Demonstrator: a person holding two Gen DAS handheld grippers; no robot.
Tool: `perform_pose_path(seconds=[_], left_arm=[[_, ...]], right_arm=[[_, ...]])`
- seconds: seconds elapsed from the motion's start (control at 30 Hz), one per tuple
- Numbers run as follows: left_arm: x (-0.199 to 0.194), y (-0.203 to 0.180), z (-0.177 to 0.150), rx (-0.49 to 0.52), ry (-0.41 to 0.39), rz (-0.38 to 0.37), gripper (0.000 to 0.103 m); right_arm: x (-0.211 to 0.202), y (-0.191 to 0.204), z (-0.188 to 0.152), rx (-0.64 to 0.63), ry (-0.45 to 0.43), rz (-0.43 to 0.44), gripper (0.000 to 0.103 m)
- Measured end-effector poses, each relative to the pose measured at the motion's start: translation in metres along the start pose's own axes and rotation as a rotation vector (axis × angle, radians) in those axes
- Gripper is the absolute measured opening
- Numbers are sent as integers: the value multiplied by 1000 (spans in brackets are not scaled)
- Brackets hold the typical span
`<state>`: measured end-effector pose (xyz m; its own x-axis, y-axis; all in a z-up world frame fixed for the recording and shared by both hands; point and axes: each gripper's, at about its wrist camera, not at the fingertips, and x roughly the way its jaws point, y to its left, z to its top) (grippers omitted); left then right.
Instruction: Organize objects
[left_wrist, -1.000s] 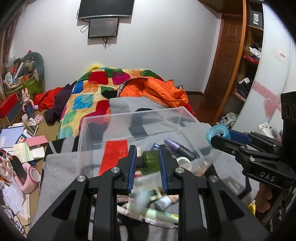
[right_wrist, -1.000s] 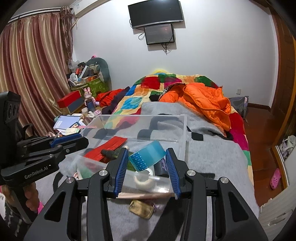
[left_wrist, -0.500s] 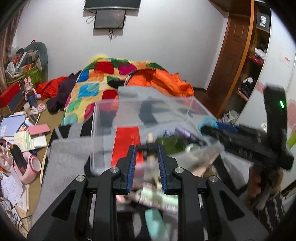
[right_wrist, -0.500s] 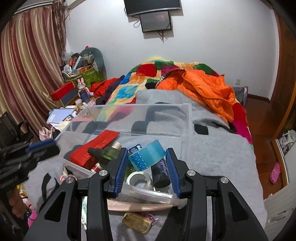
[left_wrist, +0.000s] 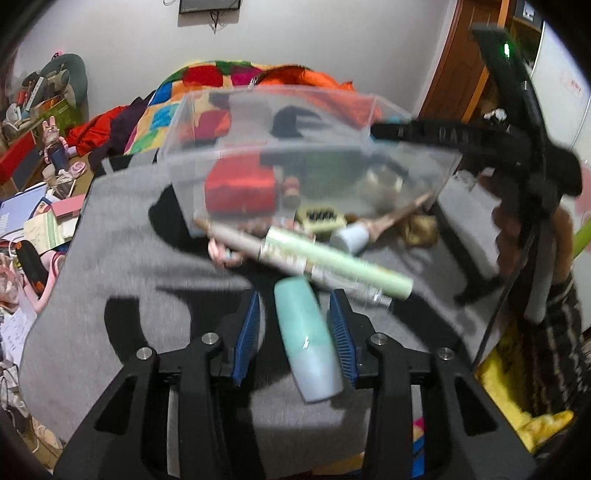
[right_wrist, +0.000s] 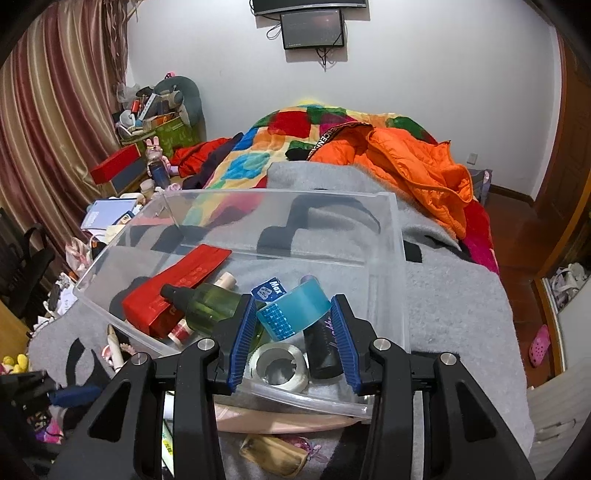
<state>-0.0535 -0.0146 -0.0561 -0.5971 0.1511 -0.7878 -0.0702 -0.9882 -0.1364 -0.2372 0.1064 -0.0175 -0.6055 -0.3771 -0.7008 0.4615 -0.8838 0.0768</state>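
A teal bottle (left_wrist: 306, 339) lies on the grey blanket (left_wrist: 110, 266) in front of the clear plastic box (left_wrist: 280, 107). My left gripper (left_wrist: 295, 328) straddles the bottle. Its jaws are opening, and a gap shows beside the left pad (left_wrist: 247, 332). My right gripper (right_wrist: 293, 325) is shut on a blue tape roll (right_wrist: 295, 312) and holds it over the near corner of the box (right_wrist: 399, 258). In the box lie a red packet (right_wrist: 177, 288), a green bottle (right_wrist: 210, 306), a clear tape roll (right_wrist: 280, 365) and a black tube (right_wrist: 323, 347).
A pale green tube (left_wrist: 332, 264) and other small items lie on the blanket by the box front. The right gripper (left_wrist: 443, 134) reaches in over the box's right side. An orange jacket (right_wrist: 413, 162) and a patchwork quilt lie behind. Clutter covers the floor at left.
My left gripper has dropped toward the blanket in front of the box and its jaws have spread around the teal bottle. My right gripper moved over the box, still holding the tape.
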Motion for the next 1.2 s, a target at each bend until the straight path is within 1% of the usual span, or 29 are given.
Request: perform_pose_path(seconds=[0.03,0.1,0.13,0.17,0.2,0.4,0.47,0.6,0.83,0.9,1.0,1.07,1.2], left_arm=[[2,-1,-5,2,5,10,39],[-1,-4,-11,12,-17,27,37],[-2,-5,-13,20,-23,40,35],[-2,-7,-14,29,-31,58,26],[-3,-9,-16,38,-34,71,24],[-10,-2,-9,5,-52,72,24],[-16,3,-3,-12,-71,64,24],[-32,12,14,-36,-131,49,24],[-56,17,52,-29,-239,50,24],[-57,20,64,-24,-260,46,24],[-52,23,81,-23,-266,42,24],[-45,26,91,-25,-257,34,24],[-26,33,103,-39,-218,22,24]], right_arm=[[0,1,-1,-3,1,-5,38],[-1,2,-1,-6,2,-12,38],[-2,2,-2,-7,2,-14,38],[-2,3,-2,-8,2,-14,38],[-2,3,-2,-8,3,-15,38],[-2,2,-3,-1,5,-10,39],[-5,1,-4,2,6,-2,40],[-15,2,-7,-5,-15,-8,50],[-38,-1,-12,8,-57,6,51],[-46,-2,-14,11,-69,11,53],[-55,-3,-17,12,-83,16,56],[-60,-3,-21,11,-92,12,57],[-66,-5,-31,12,-90,2,58]])
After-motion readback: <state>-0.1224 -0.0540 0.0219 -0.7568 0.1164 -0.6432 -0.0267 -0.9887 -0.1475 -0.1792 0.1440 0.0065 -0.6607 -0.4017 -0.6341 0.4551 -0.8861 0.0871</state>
